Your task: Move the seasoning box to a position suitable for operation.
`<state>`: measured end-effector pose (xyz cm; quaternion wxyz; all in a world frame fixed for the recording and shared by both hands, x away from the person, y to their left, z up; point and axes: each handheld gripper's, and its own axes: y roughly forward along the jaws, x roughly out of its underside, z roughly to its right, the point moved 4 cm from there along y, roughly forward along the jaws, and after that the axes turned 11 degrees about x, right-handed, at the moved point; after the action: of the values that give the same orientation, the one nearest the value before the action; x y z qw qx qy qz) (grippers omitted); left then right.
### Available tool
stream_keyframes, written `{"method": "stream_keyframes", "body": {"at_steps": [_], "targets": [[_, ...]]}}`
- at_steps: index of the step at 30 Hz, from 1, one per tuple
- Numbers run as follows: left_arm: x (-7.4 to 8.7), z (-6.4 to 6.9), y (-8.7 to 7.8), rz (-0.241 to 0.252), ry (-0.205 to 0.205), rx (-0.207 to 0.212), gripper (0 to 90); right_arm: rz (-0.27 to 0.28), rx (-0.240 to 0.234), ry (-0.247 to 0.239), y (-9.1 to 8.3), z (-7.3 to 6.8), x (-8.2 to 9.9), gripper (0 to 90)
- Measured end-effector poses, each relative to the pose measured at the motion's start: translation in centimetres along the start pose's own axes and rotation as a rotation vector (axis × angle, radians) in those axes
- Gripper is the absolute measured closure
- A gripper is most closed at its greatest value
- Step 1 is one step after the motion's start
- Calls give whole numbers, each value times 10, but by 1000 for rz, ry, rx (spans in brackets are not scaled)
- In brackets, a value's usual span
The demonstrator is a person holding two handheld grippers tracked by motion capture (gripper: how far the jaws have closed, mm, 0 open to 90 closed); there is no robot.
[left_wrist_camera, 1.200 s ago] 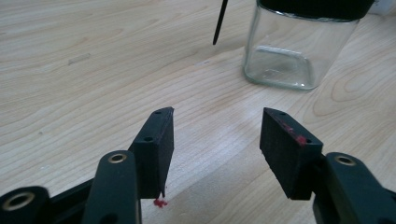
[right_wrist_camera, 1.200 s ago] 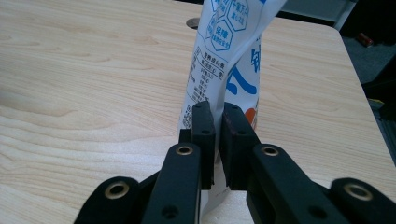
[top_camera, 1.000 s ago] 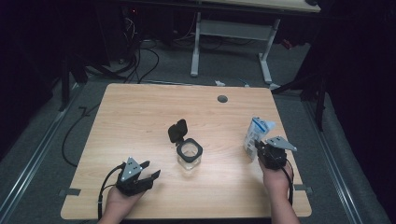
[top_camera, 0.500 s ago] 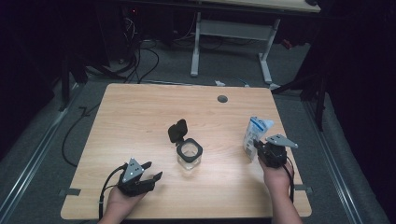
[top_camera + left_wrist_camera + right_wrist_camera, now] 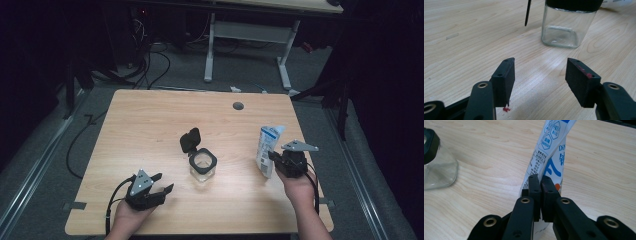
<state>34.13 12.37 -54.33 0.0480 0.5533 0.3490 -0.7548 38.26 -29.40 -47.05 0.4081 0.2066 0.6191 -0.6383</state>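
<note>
A clear square glass jar (image 5: 203,166) with a black rim stands mid-table, its black flip lid (image 5: 190,140) hinged open and upright behind it. A white and blue printed pouch (image 5: 267,148) stands upright at the right. My right gripper (image 5: 274,159) is shut on the pouch's lower edge; in the right gripper view the jaws (image 5: 540,179) pinch the thin pouch (image 5: 549,152) tightly, with the jar (image 5: 437,166) off to the left. My left gripper (image 5: 159,186) rests open near the front left edge. In the left gripper view, nothing is between its jaws (image 5: 540,72), and the jar (image 5: 566,27) stands ahead.
The wooden table (image 5: 145,120) has a round cable hole (image 5: 238,106) at the back right. Beyond the table, a white desk frame (image 5: 247,32) stands on grey floor, with cables (image 5: 150,65) trailing at the left.
</note>
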Motion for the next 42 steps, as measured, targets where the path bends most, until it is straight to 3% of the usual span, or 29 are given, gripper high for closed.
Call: {"method": "stream_keyframes", "body": {"at_steps": [14,20,24,42], "targets": [[0,0,1,0,2,5,411,-94,-69,-77,-14,-11,-12,886],[0,1,0,9,2,10,411,-126,-115,-86,-18,-16,-14,886],[0,1,-1,11,7,9,411,-164,-121,-126,-20,-21,-13,886],[-1,5,1,22,18,39,409,-292,-172,-203,-36,-36,-17,890]]}}
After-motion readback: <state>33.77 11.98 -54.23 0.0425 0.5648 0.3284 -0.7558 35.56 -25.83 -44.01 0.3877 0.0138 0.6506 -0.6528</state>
